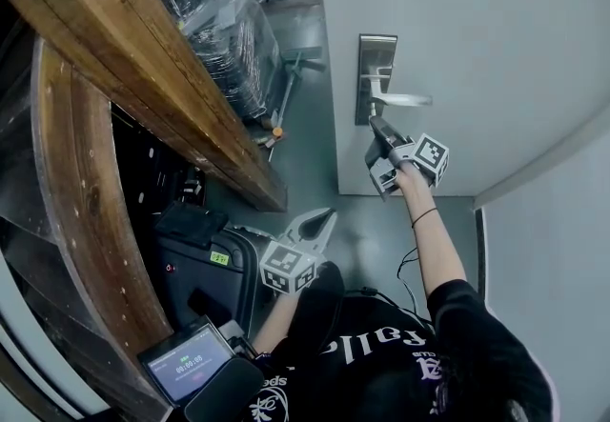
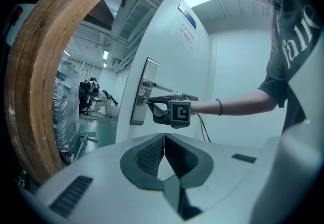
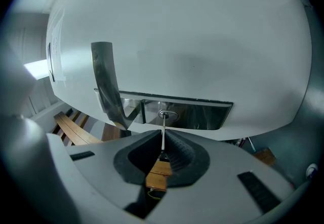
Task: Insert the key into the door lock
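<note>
Right gripper (image 3: pixel 163 138) jaws clamped on the key (image 3: pixel 163 126), its tip at the lock (image 3: pixel 164 115) directly ahead. Left gripper (image 2: pixel 164 143) jaws pressed together, holding nothing.

Key (image 3: pixel 163 136): a thin, pale metal blade seen edge-on, with a tan tag or bow behind it, deeper between the pads.
Key pose: straight along the jaw line, pointing away from the camera at the door lock.
Key hold: pinched between the closed ribbed pads of the right gripper (image 3: pixel 163 139).
Key tip: at the keyhole (image 3: pixel 164 115); its depth inside cannot be told.
Door lock (image 3: pixel 195 114): a long polished steel plate, flat on the white door (image 3: pixel 202 41).
Keyhole: a small round cylinder in the plate, just beside the root of the lever handle (image 3: pixel 104 79).
Lock in head view: the plate (image 1: pixel 375 63) stands upright near the door's edge, with the lever pointing right.
</note>
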Demonstrator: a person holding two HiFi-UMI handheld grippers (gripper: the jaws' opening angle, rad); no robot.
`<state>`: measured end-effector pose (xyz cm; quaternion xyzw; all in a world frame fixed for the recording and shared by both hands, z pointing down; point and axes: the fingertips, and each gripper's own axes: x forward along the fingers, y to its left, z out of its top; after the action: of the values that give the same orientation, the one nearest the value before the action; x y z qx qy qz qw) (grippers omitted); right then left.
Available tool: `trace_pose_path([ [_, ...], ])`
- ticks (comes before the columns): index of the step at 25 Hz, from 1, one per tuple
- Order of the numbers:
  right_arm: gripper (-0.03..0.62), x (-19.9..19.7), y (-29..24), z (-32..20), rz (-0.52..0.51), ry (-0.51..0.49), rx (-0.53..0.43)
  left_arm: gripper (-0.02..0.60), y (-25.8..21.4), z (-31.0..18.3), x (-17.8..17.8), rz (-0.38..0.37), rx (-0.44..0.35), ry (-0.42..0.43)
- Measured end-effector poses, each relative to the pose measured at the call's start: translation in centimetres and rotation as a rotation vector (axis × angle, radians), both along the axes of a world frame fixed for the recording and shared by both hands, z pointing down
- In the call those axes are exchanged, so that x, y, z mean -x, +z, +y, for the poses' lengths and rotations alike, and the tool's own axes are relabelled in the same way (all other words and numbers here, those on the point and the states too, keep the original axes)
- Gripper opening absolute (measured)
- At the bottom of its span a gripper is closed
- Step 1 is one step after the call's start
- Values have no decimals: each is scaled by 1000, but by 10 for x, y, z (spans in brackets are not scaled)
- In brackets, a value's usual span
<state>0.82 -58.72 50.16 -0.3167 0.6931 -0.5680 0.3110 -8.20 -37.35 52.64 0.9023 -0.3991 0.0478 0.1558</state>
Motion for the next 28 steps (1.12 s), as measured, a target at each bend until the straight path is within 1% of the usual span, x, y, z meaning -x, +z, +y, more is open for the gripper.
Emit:
trace_pose_path([
  [3, 37, 1, 1, -5, -4, -16, -8, 5, 2, -1, 2, -4, 3, -5],
  [7, 37, 2, 4, -7, -24, 16, 1, 5, 5, -2, 2, -8, 4, -2],
  [10, 37, 5, 5, -10, -36, 15, 5, 5, 8, -4, 1, -12, 7, 6],
  [15, 37, -2, 6, -15, -99, 22, -6, 5, 10, -7, 3, -17, 8, 14],
  [21, 37, 0, 9, -27, -32, -12, -12, 5, 20, -10, 10, -23, 19, 10],
  [23, 37, -2, 10, -29, -35, 0, -18, 5, 22, -11, 10, -22, 19, 14],
  [26, 37, -1, 15, -40, -61, 36, -2, 5, 24, -14, 10, -22, 18, 23],
  [28, 37, -1, 13, -52, -43, 55, 17, 5, 24, -17, 9, -22, 22, 30],
])
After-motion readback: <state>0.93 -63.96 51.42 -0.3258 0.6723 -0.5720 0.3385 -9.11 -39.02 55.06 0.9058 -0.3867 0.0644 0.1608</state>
